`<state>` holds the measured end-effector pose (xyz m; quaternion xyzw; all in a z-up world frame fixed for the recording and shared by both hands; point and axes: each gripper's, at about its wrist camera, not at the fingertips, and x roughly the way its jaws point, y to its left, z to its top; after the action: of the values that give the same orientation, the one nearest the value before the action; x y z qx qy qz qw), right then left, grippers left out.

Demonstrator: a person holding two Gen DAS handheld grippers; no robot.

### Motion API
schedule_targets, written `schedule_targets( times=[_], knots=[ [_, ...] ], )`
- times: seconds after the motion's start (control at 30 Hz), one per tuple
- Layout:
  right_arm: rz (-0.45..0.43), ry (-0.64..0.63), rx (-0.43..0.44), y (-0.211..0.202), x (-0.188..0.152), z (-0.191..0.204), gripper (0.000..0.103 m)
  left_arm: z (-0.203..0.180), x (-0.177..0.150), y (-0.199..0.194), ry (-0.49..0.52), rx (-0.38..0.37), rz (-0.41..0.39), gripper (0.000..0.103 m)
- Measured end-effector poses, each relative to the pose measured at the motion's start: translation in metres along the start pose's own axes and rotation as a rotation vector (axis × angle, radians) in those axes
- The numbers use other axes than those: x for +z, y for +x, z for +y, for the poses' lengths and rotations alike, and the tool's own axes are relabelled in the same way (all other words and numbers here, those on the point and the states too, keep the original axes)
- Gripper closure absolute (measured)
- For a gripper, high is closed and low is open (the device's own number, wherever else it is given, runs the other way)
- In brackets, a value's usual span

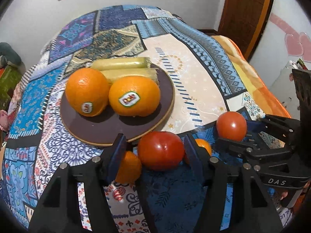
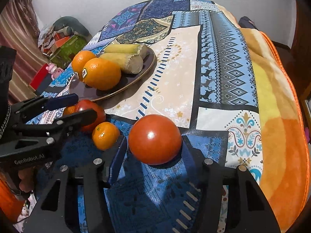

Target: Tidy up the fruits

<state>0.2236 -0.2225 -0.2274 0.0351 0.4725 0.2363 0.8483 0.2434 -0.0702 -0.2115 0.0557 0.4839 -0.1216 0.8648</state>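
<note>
A brown plate (image 1: 93, 130) (image 2: 110, 94) holds two big stickered oranges (image 1: 87, 91) (image 2: 102, 73) and two yellow-green cut stalks (image 1: 120, 64) (image 2: 124, 63). Just in front of it a red tomato (image 1: 161, 150) (image 2: 91, 110) lies on the cloth between the jaws of my left gripper (image 1: 154, 138) (image 2: 85, 105). The right pad touches it and a gap shows at the left pad. Two small mandarins (image 1: 129, 167) (image 1: 204, 145) (image 2: 106, 136) flank that tomato. A second tomato (image 2: 155, 139) (image 1: 231, 126) sits in my right gripper (image 2: 154, 138) (image 1: 235, 133), both pads against its sides.
A patterned blue and cream cloth (image 1: 186, 73) (image 2: 175, 62) covers the round table. An orange blanket (image 2: 281, 116) drapes the right edge. Boxes and clutter (image 2: 64, 42) stand beyond the left edge, and a wooden door (image 1: 243, 9) at the back right. A hand (image 2: 25, 178) holds the left gripper.
</note>
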Motion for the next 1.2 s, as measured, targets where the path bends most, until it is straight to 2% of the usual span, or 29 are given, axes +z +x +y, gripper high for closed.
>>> schedule_targets(
  times=[0.1,0.2,0.43,0.63,0.67,0.7,0.77,0.83,0.97,1.13,1.2],
  knots=[
    [0.000,0.008,0.004,0.001,0.002,-0.001,0.055,-0.004,0.000,0.002,0.020,-0.007,0.004,0.042],
    [-0.004,0.009,0.004,-0.001,0.000,-0.001,0.055,-0.005,-0.002,0.001,0.028,-0.023,-0.005,0.053],
    [-0.017,0.007,0.006,-0.006,0.003,0.002,0.055,-0.005,-0.005,-0.004,0.023,-0.022,-0.015,0.054],
    [-0.047,-0.013,-0.006,-0.015,0.009,0.008,0.055,0.006,-0.009,-0.025,-0.044,-0.038,-0.058,0.058],
    [-0.052,-0.016,-0.006,-0.016,0.011,0.009,0.055,0.008,-0.008,-0.030,-0.049,-0.035,-0.068,0.069],
    [-0.058,-0.018,-0.005,-0.017,0.013,0.011,0.055,0.010,-0.008,-0.034,-0.052,-0.035,-0.075,0.103],
    [-0.071,-0.021,0.000,-0.019,0.017,0.015,0.055,0.018,-0.004,-0.042,-0.068,-0.029,-0.082,0.103],
    [-0.081,-0.025,0.005,-0.020,0.021,0.019,0.055,0.026,-0.002,-0.047,-0.077,-0.056,-0.092,0.103],
    [-0.090,-0.028,0.017,-0.019,0.024,0.026,0.055,0.033,-0.004,-0.046,-0.089,-0.063,-0.073,0.102],
    [-0.079,-0.040,0.009,-0.018,0.021,0.027,0.055,0.023,-0.008,-0.042,-0.069,-0.082,-0.054,0.088],
    [-0.077,-0.037,0.005,-0.018,0.020,0.025,0.055,0.017,-0.008,-0.037,-0.060,-0.085,-0.041,0.076]
  ],
)
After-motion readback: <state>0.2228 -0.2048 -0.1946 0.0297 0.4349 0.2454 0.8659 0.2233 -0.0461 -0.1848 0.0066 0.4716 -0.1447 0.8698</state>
